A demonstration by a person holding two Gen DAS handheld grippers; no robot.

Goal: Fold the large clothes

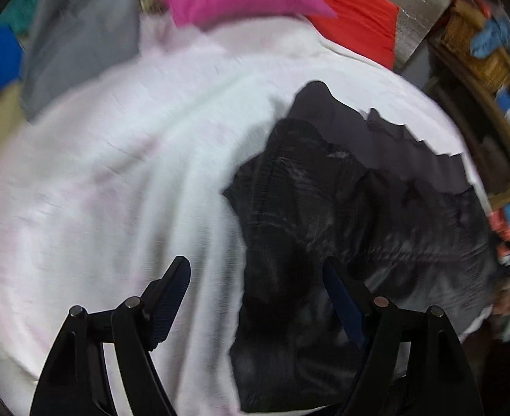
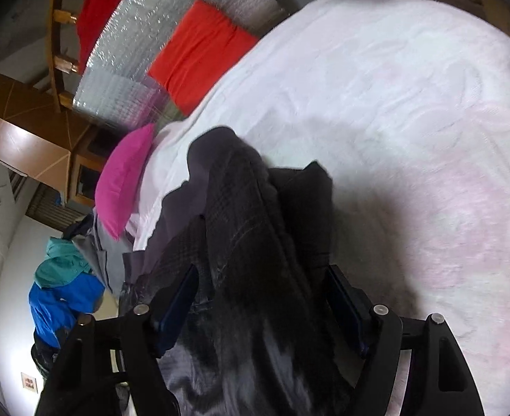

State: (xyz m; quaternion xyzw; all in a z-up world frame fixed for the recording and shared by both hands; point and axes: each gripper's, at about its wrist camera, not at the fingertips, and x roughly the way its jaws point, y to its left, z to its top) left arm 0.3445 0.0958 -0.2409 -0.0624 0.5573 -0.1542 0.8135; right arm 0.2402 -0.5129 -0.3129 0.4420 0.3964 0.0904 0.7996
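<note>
Lying bunched on bed (image 2: 411,104), dark garment (image 2: 248,228) unfolded yet; left tongs (image 1: 255,287) spread over garment edge, right tongs (image 2: 265,294) spread w/ cloth between, not pinching.

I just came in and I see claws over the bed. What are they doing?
A person holds two grippers over a dark garment lying crumpled on a white blanket. The left gripper is open above the garment's edge. The right gripper is open too, with the garment's cloth bunched between its fingers. Nothing is folded yet.
</note>
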